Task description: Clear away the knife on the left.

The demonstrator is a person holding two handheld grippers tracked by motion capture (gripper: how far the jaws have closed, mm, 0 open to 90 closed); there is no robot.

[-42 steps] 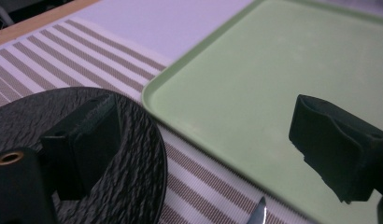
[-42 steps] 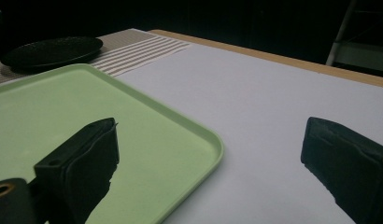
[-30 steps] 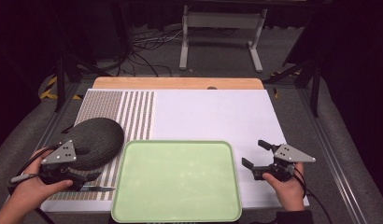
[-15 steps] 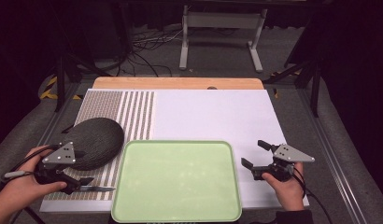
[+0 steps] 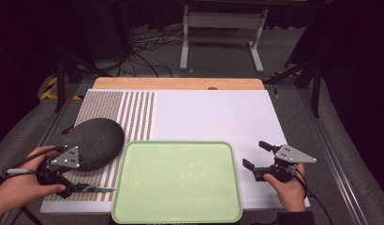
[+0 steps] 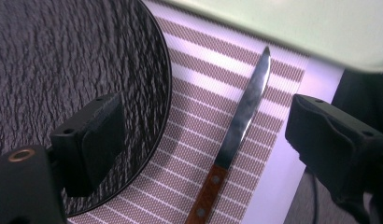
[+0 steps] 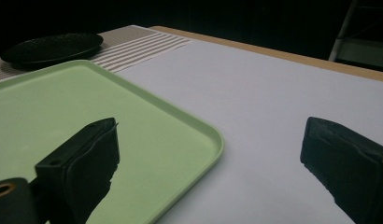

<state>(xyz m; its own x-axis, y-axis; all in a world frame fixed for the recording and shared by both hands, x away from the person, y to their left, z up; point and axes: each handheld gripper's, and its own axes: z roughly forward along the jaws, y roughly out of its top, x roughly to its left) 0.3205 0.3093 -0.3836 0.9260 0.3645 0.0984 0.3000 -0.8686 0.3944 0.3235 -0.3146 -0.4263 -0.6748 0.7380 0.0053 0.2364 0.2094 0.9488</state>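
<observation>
We have drawn our left gripper (image 5: 63, 180) back off the plate (image 5: 94, 140); its jaws gape wide above the knife (image 6: 236, 135), lying between plate and tray (image 5: 176, 180).

No text, label, brand or number can be read on anything here; the yellow-and-black hazard striping (image 5: 53, 87) on the floor at the upper left of the high view is perhaps the only sign
</observation>
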